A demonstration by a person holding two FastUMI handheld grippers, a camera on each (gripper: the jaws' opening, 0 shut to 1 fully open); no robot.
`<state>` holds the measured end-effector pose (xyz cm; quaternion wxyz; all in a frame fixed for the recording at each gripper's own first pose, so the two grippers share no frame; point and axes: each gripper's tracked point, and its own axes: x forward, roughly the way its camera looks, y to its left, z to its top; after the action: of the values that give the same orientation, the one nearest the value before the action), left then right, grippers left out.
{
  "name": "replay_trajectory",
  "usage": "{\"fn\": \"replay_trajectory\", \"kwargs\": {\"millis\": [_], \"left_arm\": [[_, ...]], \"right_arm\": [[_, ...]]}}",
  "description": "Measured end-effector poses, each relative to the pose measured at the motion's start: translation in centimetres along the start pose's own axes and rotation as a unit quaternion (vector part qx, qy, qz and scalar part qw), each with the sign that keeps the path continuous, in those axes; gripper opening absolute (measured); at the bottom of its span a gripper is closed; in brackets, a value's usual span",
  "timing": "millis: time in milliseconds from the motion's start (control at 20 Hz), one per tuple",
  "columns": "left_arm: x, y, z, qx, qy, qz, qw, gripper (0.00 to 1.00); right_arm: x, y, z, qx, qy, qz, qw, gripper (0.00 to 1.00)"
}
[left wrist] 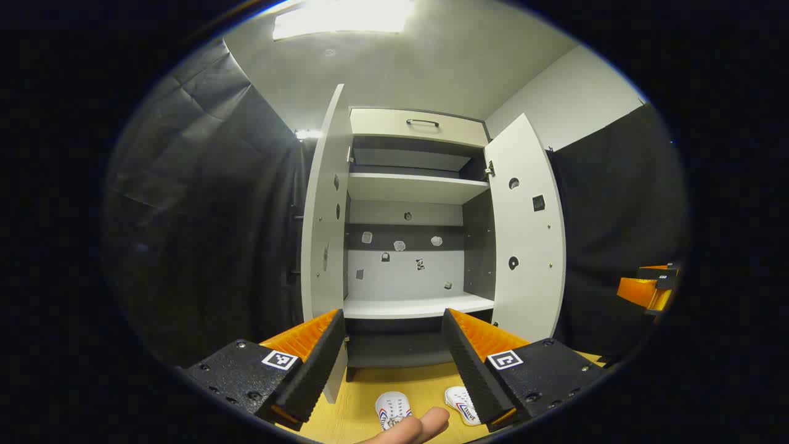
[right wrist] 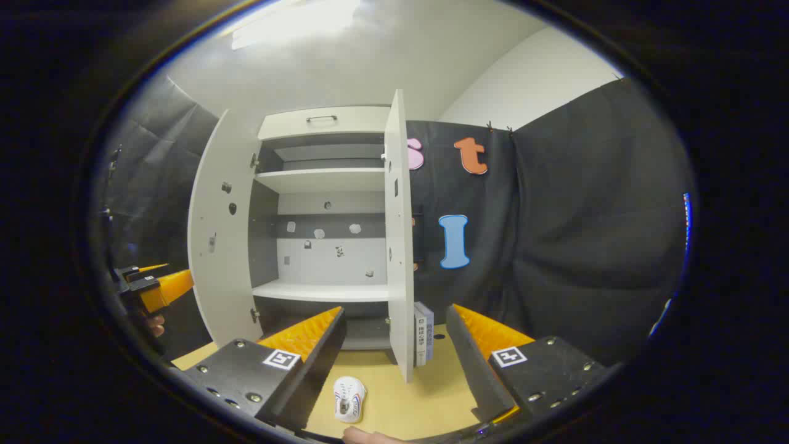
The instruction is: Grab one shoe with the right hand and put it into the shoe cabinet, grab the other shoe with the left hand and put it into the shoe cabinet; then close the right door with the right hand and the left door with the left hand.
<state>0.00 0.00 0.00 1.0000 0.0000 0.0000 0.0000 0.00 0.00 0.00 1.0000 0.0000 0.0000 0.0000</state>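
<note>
Yellow desk (left wrist: 370,385) carries two white shoes (left wrist: 392,410) before the shoe cabinet (left wrist: 407,246), both doors swung open, shelves bare. Left tongs (left wrist: 394,345) spread wide, holding nothing; shoes lie below, between their fingers. Right tongs (right wrist: 394,345) likewise open; one shoe (right wrist: 349,399) lies just inside the left finger.

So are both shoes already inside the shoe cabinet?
No, in the left gripper view both shoes lie on the yellow floor in front of the open shoe cabinet, whose shelves hold no shoes.
</note>
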Motion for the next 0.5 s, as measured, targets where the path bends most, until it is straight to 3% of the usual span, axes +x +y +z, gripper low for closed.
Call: {"fn": "replay_trajectory", "kwargs": {"millis": [500], "left_arm": [[-0.8, 1.4, 0.0, 0.011, -0.003, 0.009, 1.000, 0.95]], "right_arm": [[0.1, 0.9, 0.2, -0.003, -0.011, 0.017, 1.000, 0.97]]}}
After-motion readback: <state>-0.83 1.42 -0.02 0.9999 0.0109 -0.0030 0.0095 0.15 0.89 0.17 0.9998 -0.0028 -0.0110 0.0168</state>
